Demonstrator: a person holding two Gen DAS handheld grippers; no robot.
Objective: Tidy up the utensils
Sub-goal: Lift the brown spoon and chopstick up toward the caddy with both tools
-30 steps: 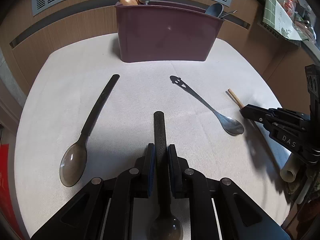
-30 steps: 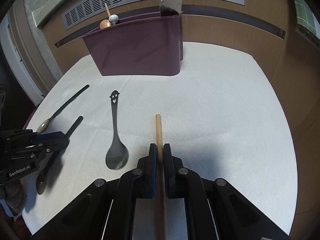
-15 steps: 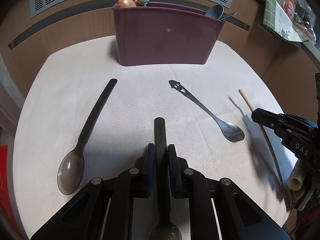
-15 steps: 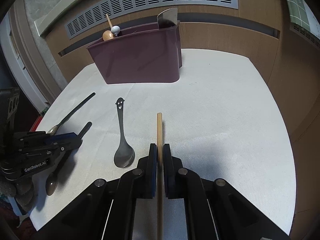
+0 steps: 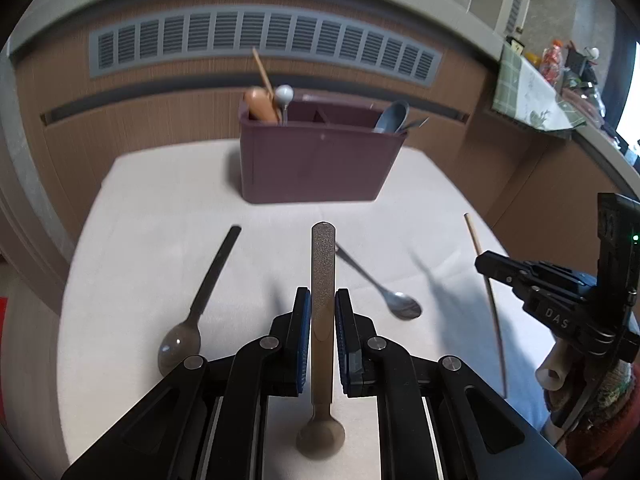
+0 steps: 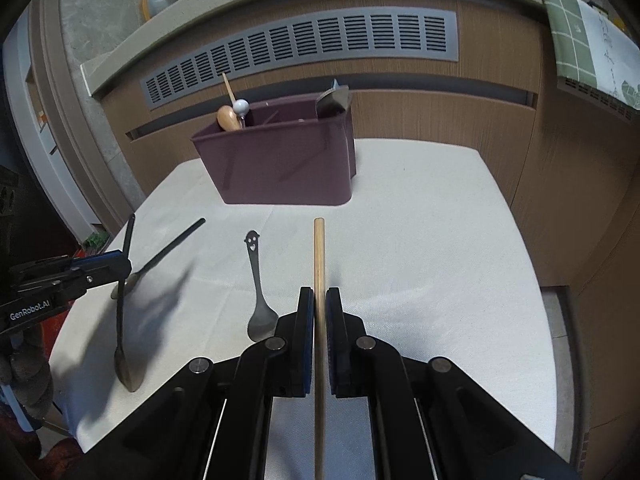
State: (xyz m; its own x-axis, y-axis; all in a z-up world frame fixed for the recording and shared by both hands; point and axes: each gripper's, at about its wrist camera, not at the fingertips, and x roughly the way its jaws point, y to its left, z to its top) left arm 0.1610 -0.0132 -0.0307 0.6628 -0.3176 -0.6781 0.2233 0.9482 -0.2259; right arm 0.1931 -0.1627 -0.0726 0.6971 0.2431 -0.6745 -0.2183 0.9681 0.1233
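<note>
My left gripper (image 5: 322,296) is shut on a dark spoon (image 5: 322,264), held by its handle above the table, bowl toward me. It also shows in the right wrist view (image 6: 120,276). My right gripper (image 6: 316,294) is shut on a wooden chopstick (image 6: 319,256), lifted off the table; it also shows in the left wrist view (image 5: 486,280). A maroon utensil caddy (image 5: 316,160) stands at the table's far side with utensils in it. A second dark spoon (image 5: 200,300) and a steel smiley-handled spoon (image 6: 256,280) lie on the white cloth.
The caddy (image 6: 280,168) holds a wooden-handled tool, a white-knobbed one and a grey spoon. A wood-panelled wall with a vent grille (image 5: 264,36) stands behind the table. A cluttered counter (image 5: 560,80) is at the right.
Both grippers have lifted up from the table with their utensils. The caddy now looks farther and lower in both views.
</note>
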